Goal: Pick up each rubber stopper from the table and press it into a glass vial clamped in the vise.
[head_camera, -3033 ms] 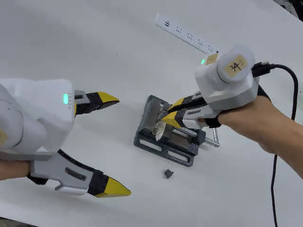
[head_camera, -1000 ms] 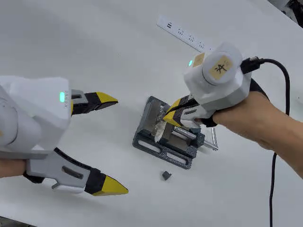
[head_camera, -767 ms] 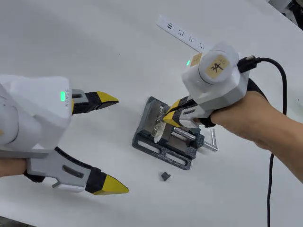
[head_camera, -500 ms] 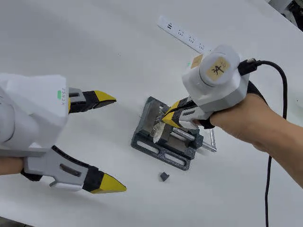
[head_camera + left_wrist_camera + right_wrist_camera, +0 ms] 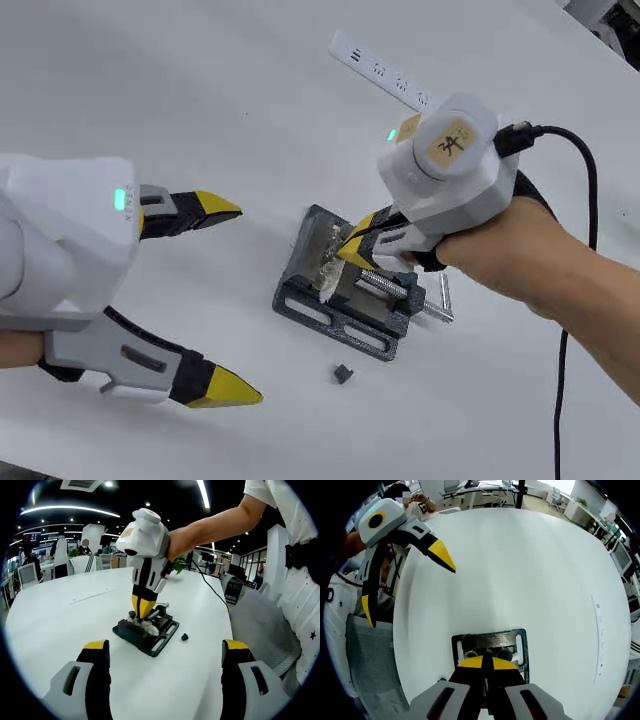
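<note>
A glass vial [image 5: 327,272] sits clamped between the jaws of the small dark vise [image 5: 340,315], its clear body glinting at the vise's left end as the head view has it. One dark rubber stopper [image 5: 342,374] lies on the white table [image 5: 200,90] just off the vise's near edge, close to the base but not touching it. Neither gripper touches it.

The right gripper [image 5: 352,248] comes down onto the vise from the far right, with its yellow tips directly over the vial's mouth. Its jaws are drawn together with barely a slit between them. In its own gripper view the tips cover the spot, so I cannot tell whether anything is pinched there. A hand [image 5: 500,255] grasps that gripper from the right of the vise, and a black cable [image 5: 558,400] trails from the gripper's back and runs down along the forearm.

The left gripper [image 5: 230,300] hangs well to the left of the vise, above the table, with its jaws spread wide and nothing between them. One yellow tip points toward the vise's far corner and the other toward its near side. In the left gripper view the vise and the loose stopper lie framed between its two tips.

Beyond the vise, on its far side, a white power strip [image 5: 385,72] lies flat on the table, well apart.
</note>
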The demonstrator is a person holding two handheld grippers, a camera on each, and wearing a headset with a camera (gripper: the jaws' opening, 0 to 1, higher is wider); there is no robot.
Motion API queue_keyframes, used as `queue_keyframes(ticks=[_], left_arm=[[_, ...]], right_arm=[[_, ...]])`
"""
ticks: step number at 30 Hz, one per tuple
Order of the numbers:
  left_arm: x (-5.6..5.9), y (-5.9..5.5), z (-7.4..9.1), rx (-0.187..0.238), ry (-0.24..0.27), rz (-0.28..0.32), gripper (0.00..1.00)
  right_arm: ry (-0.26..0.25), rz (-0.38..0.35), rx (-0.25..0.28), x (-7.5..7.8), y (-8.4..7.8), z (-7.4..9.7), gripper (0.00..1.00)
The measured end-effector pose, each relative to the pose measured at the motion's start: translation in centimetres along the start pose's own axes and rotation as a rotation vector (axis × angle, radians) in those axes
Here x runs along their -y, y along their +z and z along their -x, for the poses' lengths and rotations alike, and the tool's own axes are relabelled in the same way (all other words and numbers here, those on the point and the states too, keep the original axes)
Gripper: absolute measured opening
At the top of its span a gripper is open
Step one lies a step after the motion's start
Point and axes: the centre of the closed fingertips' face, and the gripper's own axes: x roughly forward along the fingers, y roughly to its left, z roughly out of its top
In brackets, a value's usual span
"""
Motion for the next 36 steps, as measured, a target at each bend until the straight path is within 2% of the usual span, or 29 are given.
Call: queue_keyframes(ticks=[15, 23, 28, 34, 36], left_arm=[[-0.1, 0.1, -0.1, 0.004, -0.001, -0.004, 0.92], [0.3, 0.6, -0.3, 0.013, -0.007, -0.004, 0.91], [0.7, 0.9, -0.3, 0.004, -0.017, -0.018, 0.91], [0.9, 1.0, 0.2, -0.012, -0.017, -0.027, 0.91], [0.9, 1.0, 0.4, -0.015, -0.014, -0.03, 0.91]], right_arm=[[0.003, 0.021, -0.046, 0.1, 0.0, -0.2, 0.0], [0.002, 0.043, -0.087, 0.1, 0.1, -0.3, 0.0], [0.011, 0.007, -0.06, 0.0, -0.1, -0.1, 0.0], [-0.019, 0.075, -0.05, -0.3, 0.0, -0.1, 0.01], [-0.016, 0.053, -0.034, -0.2, 0.0, 0.0, 0.01]])
